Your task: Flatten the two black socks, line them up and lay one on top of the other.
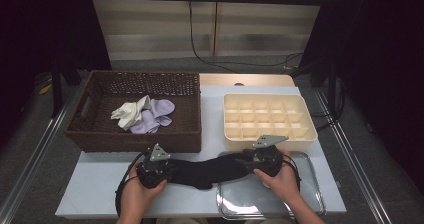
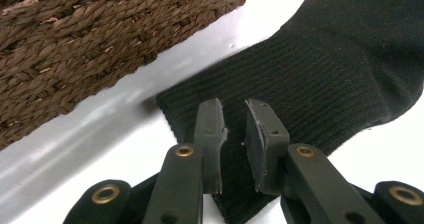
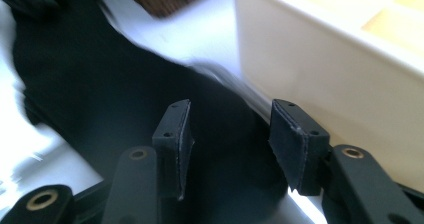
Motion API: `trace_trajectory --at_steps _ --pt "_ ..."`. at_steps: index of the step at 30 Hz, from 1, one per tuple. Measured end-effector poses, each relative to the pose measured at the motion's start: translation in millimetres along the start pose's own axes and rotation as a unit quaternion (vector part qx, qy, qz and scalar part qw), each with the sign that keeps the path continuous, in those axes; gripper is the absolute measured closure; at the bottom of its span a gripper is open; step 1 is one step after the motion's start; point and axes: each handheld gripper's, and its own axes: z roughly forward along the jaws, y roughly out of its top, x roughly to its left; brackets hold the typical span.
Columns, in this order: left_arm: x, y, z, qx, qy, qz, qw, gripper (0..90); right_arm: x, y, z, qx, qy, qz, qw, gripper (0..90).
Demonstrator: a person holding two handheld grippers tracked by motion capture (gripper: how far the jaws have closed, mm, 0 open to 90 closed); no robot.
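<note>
Long black knit sock (image 1: 205, 170) lies flat just in front of the brown woven wicker basket (image 1: 135, 134); left gripper (image 2: 233, 134), jaws narrowly apart, straddles the ribbed cuff; right gripper (image 3: 230, 134), spread wide over the toe end; best to close both squarely on fabric before lifting.

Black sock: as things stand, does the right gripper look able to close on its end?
Probably yes. The right gripper has its jaws open over the black sock, with nothing between them; the cream divider box sits close beside it but apart.
</note>
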Motion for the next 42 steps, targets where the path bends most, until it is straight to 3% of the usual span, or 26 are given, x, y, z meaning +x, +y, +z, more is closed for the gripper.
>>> trace_trajectory --at_steps 3,4,6,8,10,12,15,17,22,31,35,42 --pt "0.1 0.1 0.1 0.000 0.000 0.001 1.0000 76.9 -10.1 -9.3 -6.1 0.006 -0.007 0.016 0.9998 56.6" --pt "0.3 0.2 0.0 0.001 0.001 0.004 1.0000 76.9 -13.8 -12.9 -9.3 0.009 -0.008 0.019 0.9997 63.4" --pt "0.3 0.4 -0.1 0.002 0.001 0.004 1.0000 76.9 -18.7 -19.9 -14.6 0.012 -0.001 0.030 0.9995 70.4" --pt "0.0 0.5 -0.2 0.001 0.001 0.003 1.0000 76.8 -20.2 -24.3 -17.5 0.006 0.021 0.045 0.9988 82.1" --pt "-0.9 1.5 -1.1 0.001 -0.002 -0.001 1.0000 74.2 -18.1 -23.0 -17.4 0.010 0.024 0.047 0.9985 85.1" --pt "-0.6 2.9 -5.6 -0.003 0.006 -0.006 1.0000 67.8 -15.5 -20.9 -15.5 0.006 0.026 0.041 0.9988 85.3" --pt "4.6 0.2 -12.9 -0.018 0.029 -0.028 0.9990 57.9 -14.2 -20.2 -14.5 0.007 0.023 0.037 0.9990 85.3" --pt "10.6 -4.6 -16.4 -0.025 0.028 -0.051 0.9980 55.1 -14.7 -20.8 -15.1 0.008 0.025 0.041 0.9988 85.3" --pt "17.0 -12.4 -14.8 -0.019 0.023 -0.081 0.9963 54.6 -14.9 -22.6 -15.8 0.007 0.026 0.034 0.9991 85.3" --pt "14.9 -12.6 -3.2 -0.009 0.000 -0.089 0.9960 56.5 -13.1 -24.6 -15.6 0.009 0.024 0.031 0.9992 85.0" --pt "8.8 -11.6 -1.5 -0.006 0.018 -0.081 0.9965 56.2 -13.3 -25.2 -15.0 0.008 0.024 0.030 0.9992 84.6" --pt "3.8 -10.1 -0.5 -0.002 0.037 -0.086 0.9956 56.5 -13.1 -25.9 -15.3 0.006 0.022 0.030 0.9993 84.6"
